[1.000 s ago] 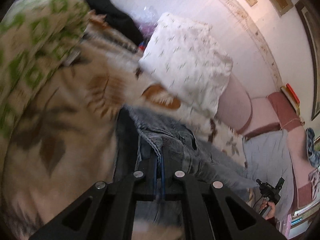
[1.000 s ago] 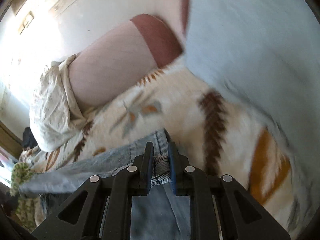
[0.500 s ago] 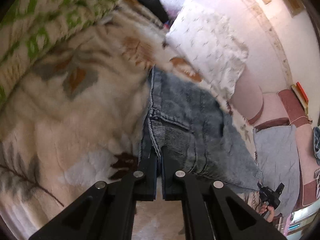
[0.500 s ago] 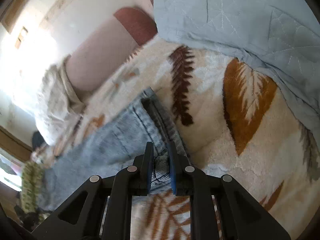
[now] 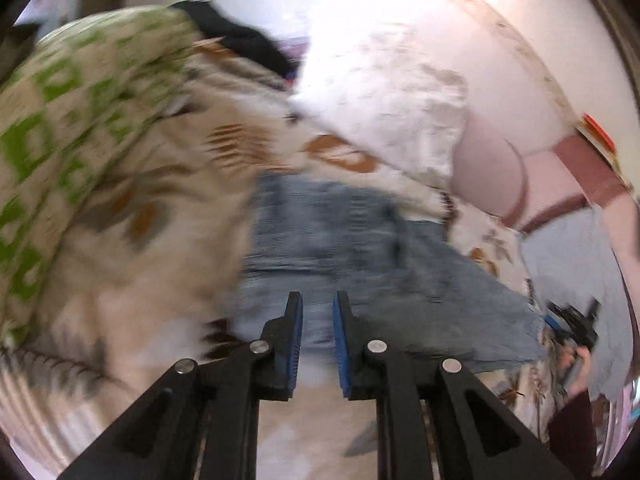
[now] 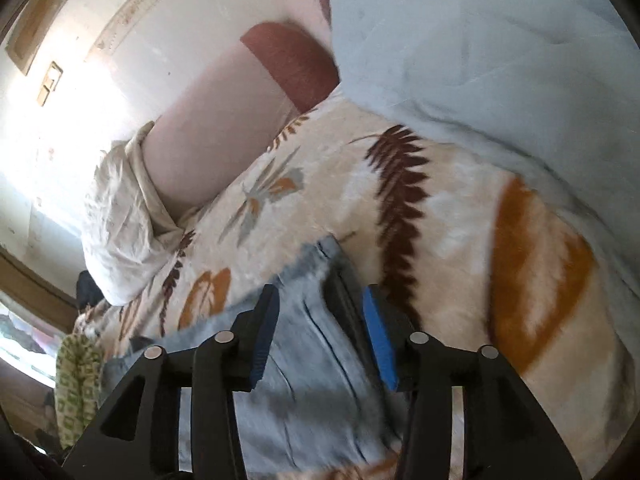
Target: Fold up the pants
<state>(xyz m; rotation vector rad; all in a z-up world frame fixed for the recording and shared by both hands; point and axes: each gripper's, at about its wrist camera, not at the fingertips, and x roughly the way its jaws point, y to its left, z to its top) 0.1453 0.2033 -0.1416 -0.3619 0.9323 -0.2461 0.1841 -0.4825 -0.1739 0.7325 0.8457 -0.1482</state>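
Note:
The blue jeans (image 5: 340,240) lie folded on the cream leaf-print blanket (image 5: 132,264). My left gripper (image 5: 318,312) hovers at their near edge; its jaws are opening, a narrow gap between the blue pads with no cloth pinched. In the right wrist view the jeans (image 6: 304,368) spread under my right gripper (image 6: 320,320). Its jaws are opening wide and straddle the denim's dark seam edge without pressing it. The right gripper (image 5: 572,324), held in a hand, also shows at the jeans' far corner in the left wrist view.
A white pillow (image 5: 392,92) and a pink bolster (image 5: 488,168) lie beyond the jeans by the wall. A green-patterned cover (image 5: 72,128) rises on the left with dark clothing (image 5: 240,40) behind it. A light blue quilt (image 6: 500,60) covers the bed's right side.
Both grippers were shut on the jeans' edge; now their jaws have parted and let go. The jeans have settled flat on the blanket, and the left gripper has drawn back from them.

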